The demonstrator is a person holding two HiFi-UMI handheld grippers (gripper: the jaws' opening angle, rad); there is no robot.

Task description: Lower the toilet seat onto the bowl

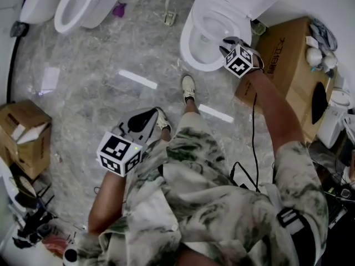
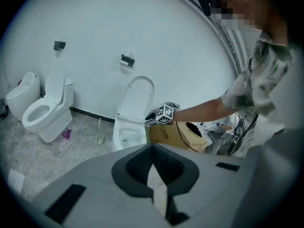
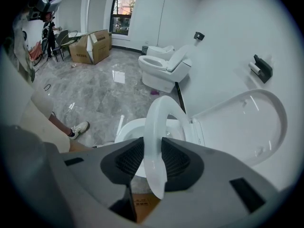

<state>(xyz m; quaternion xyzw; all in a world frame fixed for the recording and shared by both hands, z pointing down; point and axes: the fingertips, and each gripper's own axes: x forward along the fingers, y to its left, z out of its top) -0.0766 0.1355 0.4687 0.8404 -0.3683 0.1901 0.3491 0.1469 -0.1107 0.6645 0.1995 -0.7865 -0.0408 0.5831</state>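
The white toilet (image 1: 195,49) stands at the top centre of the head view, its lid (image 3: 247,122) upright against the wall. My right gripper (image 1: 228,47) reaches over the bowl's right rim and is shut on the toilet seat (image 3: 156,137). The seat ring stands tilted up between the two dark pads (image 3: 130,158), above the bowl (image 3: 128,127). My left gripper (image 1: 145,121) hangs beside the person's left leg, far from the toilet, shut with nothing in it. From the left gripper view the toilet (image 2: 127,133) and the right gripper (image 2: 160,116) show in the distance.
A second toilet (image 1: 83,4) stands at the top left. An open cardboard box (image 1: 288,60) with things on it sits right of the toilet. Another box (image 1: 25,132) is at the left edge. A toilet brush (image 1: 169,15) and white strips (image 1: 137,78) lie on the marbled floor.
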